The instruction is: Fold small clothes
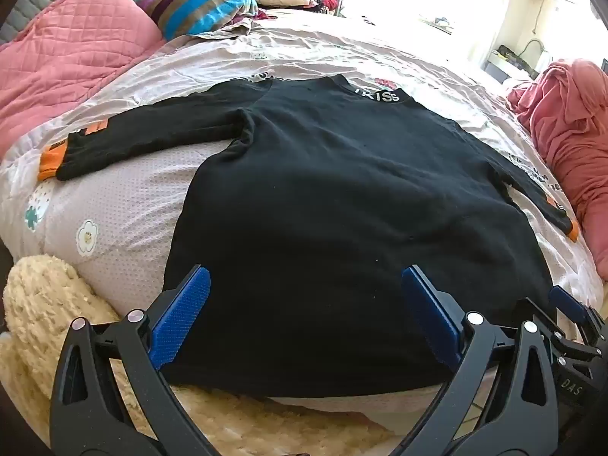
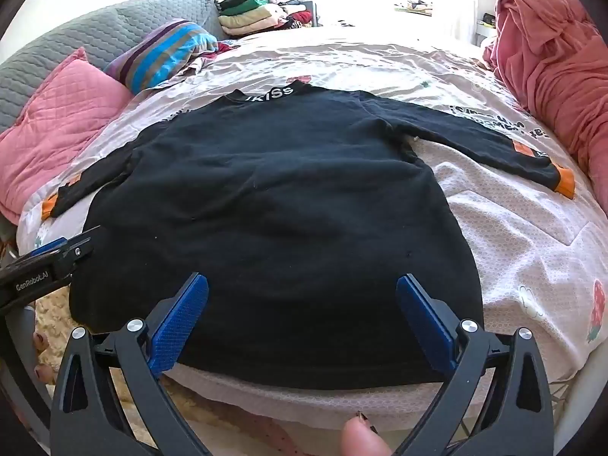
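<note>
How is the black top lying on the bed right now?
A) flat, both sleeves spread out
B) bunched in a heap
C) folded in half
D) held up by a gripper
A: the top lies flat on the bed, one orange-cuffed sleeve out to each side; neither open gripper holds it.

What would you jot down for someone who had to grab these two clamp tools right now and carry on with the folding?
Left gripper: open, empty, above the hem of the black sweatshirt.
Right gripper: open, empty, also at the hem.
Sweatshirt lies flat on the bed, collar away from you, both sleeves spread out, orange cuffs at the ends.
Done: garment laid out.
Left: every fold; probably sleeves in first, then the body.
</note>
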